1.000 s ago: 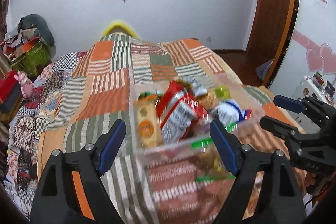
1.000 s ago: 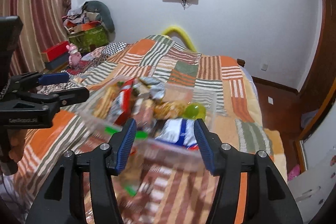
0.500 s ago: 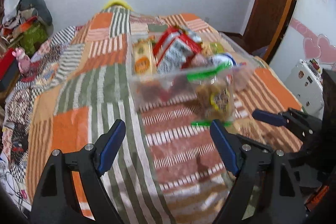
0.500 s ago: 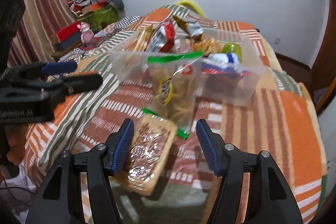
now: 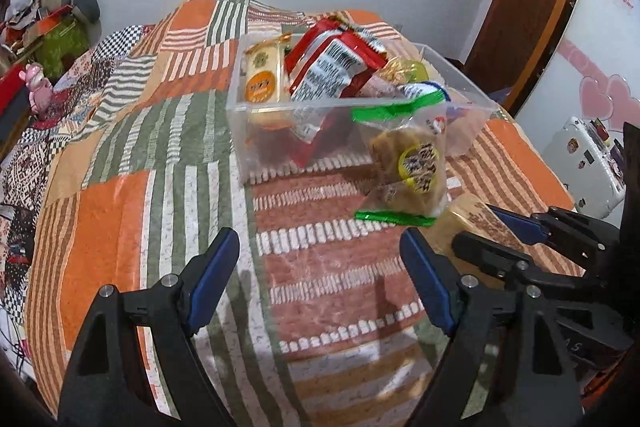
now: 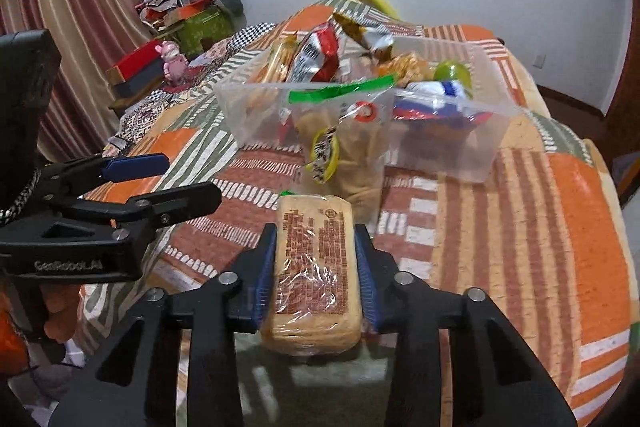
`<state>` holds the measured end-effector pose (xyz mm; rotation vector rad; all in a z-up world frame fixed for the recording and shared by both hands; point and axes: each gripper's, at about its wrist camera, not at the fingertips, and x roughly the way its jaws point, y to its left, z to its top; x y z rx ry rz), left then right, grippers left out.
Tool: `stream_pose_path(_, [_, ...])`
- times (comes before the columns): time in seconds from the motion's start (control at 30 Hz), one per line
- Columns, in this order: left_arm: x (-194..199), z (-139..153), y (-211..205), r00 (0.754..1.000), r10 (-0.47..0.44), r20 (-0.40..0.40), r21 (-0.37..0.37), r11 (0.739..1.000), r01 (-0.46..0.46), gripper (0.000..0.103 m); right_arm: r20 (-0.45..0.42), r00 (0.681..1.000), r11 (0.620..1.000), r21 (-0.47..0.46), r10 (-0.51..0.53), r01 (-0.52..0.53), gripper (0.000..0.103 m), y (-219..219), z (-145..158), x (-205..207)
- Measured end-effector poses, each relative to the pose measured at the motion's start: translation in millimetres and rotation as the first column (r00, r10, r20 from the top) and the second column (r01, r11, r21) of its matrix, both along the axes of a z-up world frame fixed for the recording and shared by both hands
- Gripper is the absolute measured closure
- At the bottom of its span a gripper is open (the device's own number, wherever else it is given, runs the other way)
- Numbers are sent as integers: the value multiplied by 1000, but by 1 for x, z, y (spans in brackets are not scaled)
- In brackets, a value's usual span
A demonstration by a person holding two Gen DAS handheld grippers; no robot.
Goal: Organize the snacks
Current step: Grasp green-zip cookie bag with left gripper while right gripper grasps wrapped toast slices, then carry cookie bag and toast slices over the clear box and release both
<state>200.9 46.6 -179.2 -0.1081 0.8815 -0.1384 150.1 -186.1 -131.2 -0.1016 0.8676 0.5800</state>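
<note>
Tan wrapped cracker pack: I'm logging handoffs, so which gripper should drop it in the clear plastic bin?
Right. The right gripper is shut on the tan wrapped cracker pack, facing the clear plastic bin; the left gripper is open, holding nothing.

Bed (image 5: 132,211) carries all items, covered by a patchwork quilt (image 6: 560,227) in orange, green and striped panels. Clear plastic bin (image 5: 468,83) rests directly on the quilt, filled with snack packets. Green-sealed biscuit bag (image 6: 340,147) stands on the quilt at the bin's 6 o'clock side, leaning against its wall.
</note>
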Motion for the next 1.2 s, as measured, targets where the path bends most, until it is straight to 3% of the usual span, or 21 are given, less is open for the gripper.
stream_pose_path(0.6, [59,-11,-71,996,-92,-4,33,995,92,20,54,980,981,23,-194,193,70,-87,18,19])
stream_pose_path(0.83, [87,-35,-78,992,-73,-106,-34,997,70,21,38,975,976,43,-217,215,70,-97,16,22])
stream_pose_path(0.97, [89,-38,-79,992,-81,-99,-35,996,77,38,32,976,975,52,-216,214,70,-97,16,22])
stream_pose_path(1.2, [77,-29,-72,993,-96,-69,-7,995,96,42,23,978,977,67,-206,204,70,-93,18,26])
